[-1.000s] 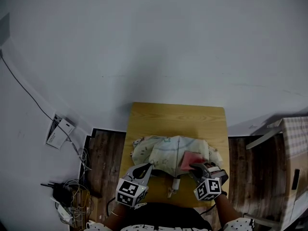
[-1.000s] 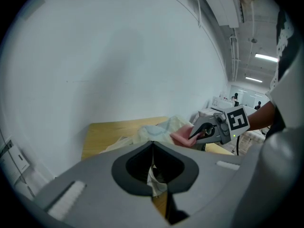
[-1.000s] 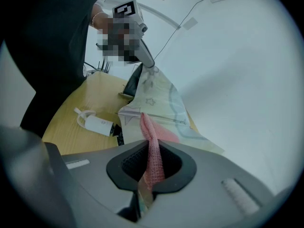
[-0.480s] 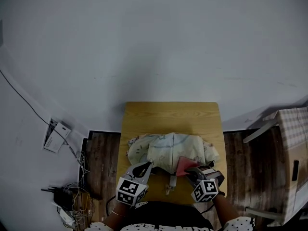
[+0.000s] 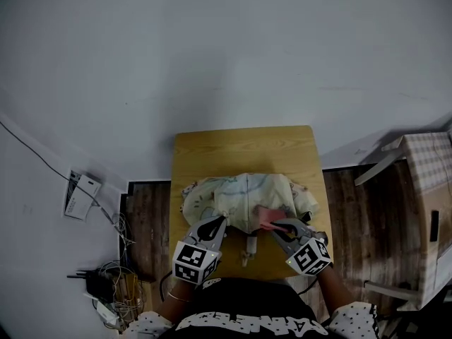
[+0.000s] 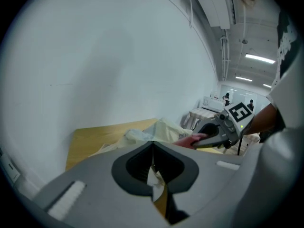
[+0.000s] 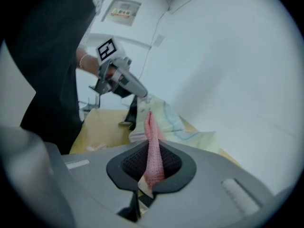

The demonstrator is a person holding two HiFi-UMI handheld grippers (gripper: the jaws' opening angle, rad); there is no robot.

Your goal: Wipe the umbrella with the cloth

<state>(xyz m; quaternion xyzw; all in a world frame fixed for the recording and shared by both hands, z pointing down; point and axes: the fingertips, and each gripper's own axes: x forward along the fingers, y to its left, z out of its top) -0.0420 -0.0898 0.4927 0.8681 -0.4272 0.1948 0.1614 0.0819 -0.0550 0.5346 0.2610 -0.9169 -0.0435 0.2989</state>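
A cream patterned umbrella lies folded and crumpled on the wooden table, its handle pointing toward the near edge. My left gripper sits at the umbrella's near left edge, shut, with a strip of the cream fabric pinched between its jaws. My right gripper is shut on a pink cloth, which hangs upright between the jaws over the umbrella's near right part. The left gripper view also catches the right gripper and the cloth.
A white wall stands behind the table. On the floor at the left lie a tangle of cables and a white box. A table with a checked cover stands at the right. The table's far half is bare wood.
My right gripper has rolled and risen a little, bringing the pink cloth toward the umbrella's near edge. The left gripper shifted slightly while keeping its hold. The head view has shifted.
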